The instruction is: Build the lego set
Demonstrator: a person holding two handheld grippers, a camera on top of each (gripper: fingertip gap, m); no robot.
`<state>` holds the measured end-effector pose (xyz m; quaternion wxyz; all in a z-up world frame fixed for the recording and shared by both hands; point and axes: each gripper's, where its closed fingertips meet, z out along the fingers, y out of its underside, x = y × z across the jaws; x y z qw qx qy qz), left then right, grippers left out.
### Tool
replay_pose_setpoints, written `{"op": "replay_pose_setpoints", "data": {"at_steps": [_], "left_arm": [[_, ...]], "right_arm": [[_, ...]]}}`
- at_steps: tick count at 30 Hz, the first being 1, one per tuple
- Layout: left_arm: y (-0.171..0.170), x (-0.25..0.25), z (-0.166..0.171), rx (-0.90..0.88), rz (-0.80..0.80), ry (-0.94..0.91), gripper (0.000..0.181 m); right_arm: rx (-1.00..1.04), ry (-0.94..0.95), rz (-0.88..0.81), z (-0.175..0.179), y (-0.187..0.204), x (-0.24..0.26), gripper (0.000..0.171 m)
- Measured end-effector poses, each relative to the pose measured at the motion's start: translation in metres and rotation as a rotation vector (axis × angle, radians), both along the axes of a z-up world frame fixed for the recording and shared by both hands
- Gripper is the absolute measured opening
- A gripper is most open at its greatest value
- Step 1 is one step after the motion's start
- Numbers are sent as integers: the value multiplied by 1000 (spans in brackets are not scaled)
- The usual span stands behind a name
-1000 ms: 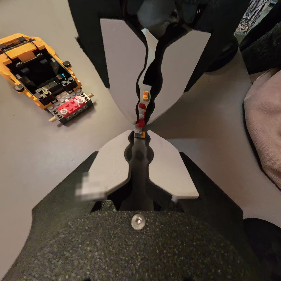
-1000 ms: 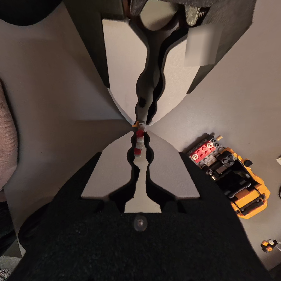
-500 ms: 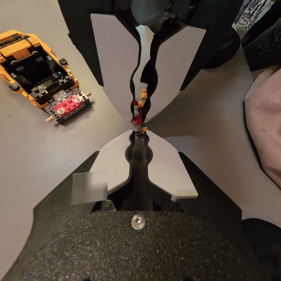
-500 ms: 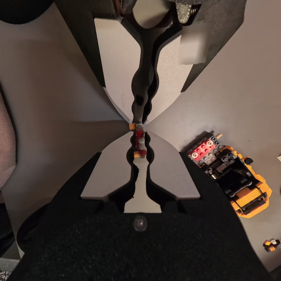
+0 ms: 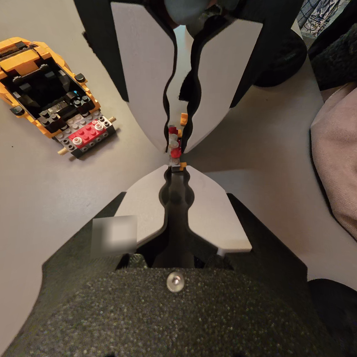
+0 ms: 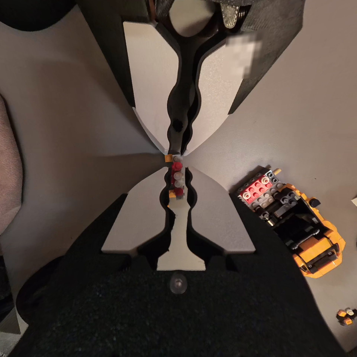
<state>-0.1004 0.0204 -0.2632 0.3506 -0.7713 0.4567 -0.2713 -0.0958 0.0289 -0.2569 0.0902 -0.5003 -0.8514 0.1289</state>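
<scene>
Lego strip point(image 5: 174, 148) pinched btwn both tongs – left point(image 5: 176, 170); right point(image 6: 178, 170).

Lego car point(image 5: 44, 92) lies on table point(image 5: 58, 193), left of brick strip point(image 5: 174, 146).

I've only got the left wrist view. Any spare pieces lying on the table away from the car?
Observer: Yes, a small heap of loose pieces sits on the table, beyond the car's closed orange end and apart from it.
Operator: Do you see the whole car?
Observer: Yes, the orange car shows complete here, while your frame crops it.
Operator: Anything else out there?
Observer: A pale corner, maybe paper, pokes in at the frame edge beside the car.
</scene>
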Motion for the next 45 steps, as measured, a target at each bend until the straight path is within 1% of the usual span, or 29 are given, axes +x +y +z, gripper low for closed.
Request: {"op": "replay_pose_setpoints", "data": {"at_steps": [9,24,30,34,37,40,45], "left_arm": [[2,1,-2,-3,16,15,12],[7,3,-2,5,38,21,14],[13,3,5,24,66,-9,16],[14,7,-1,28,46,29,18],[15,10,-3,33,32,47,17],[14,11,-4,31,25,46,11],[13,11,-4,30,20,46,11]], "right_arm": [[-22,66,11,9,-4,-3,13],[-62,88,-26,3,0,-3,8],[-69,105,-33,3,1,-2,8],[-78,125,-40,3,0,-2,8],[-79,134,-40,3,1,-1,8],[-85,143,-48,3,1,-1,8],[-104,133,-58,3,1,0,8]]}}
